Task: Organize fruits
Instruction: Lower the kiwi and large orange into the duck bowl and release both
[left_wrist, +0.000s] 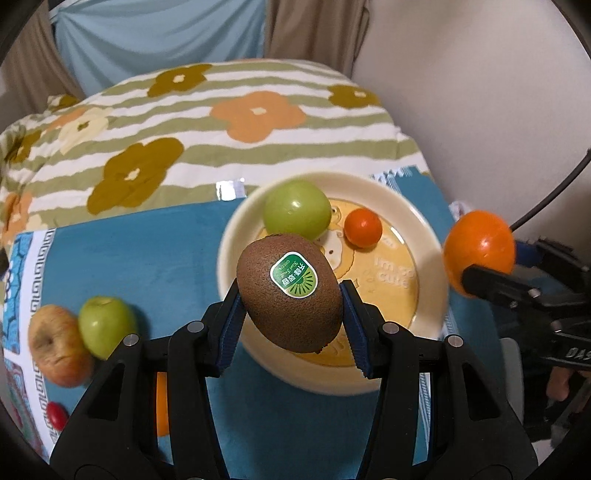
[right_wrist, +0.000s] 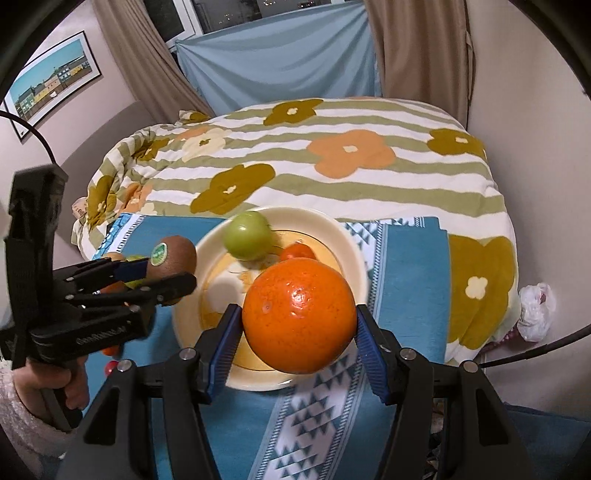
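While a kiwi (left_wrist: 290, 293) with a green sticker is clamped between the blue-padded fingers (left_wrist: 231, 325) of the left gripper (left_wrist: 290, 314), it is held above the near rim of a cream plate (left_wrist: 430, 240). On the plate a green apple (left_wrist: 297, 213) and a small orange fruit (left_wrist: 363, 227) are seen side by side, just apart. The plate rests on a blue patterned cloth (left_wrist: 147, 251) spread over a bed with a flowered, striped blanket (left_wrist: 221, 125).

Only in the left wrist view are the fruits on the cloth to the left shown clearly: a wrinkled reddish apple (left_wrist: 57, 347) touching a second green apple (left_wrist: 105, 325), and a small red fruit (left_wrist: 56, 415) near the lower edge. An orange object partly hidden behind the left finger cannot be identified.

A large orange (right_wrist: 299, 315) is gripped between the fingers of the right gripper (right_wrist: 299, 332), held over the near right part of the plate (right_wrist: 343, 236). Only the right wrist view shows the person's hand (right_wrist: 48, 384) around the left gripper's handle, a framed picture (right_wrist: 51, 83) on the wall, a white plastic bag (right_wrist: 535, 312) beside the bed, and a light blue sheet (right_wrist: 284, 55) hung between the curtains.
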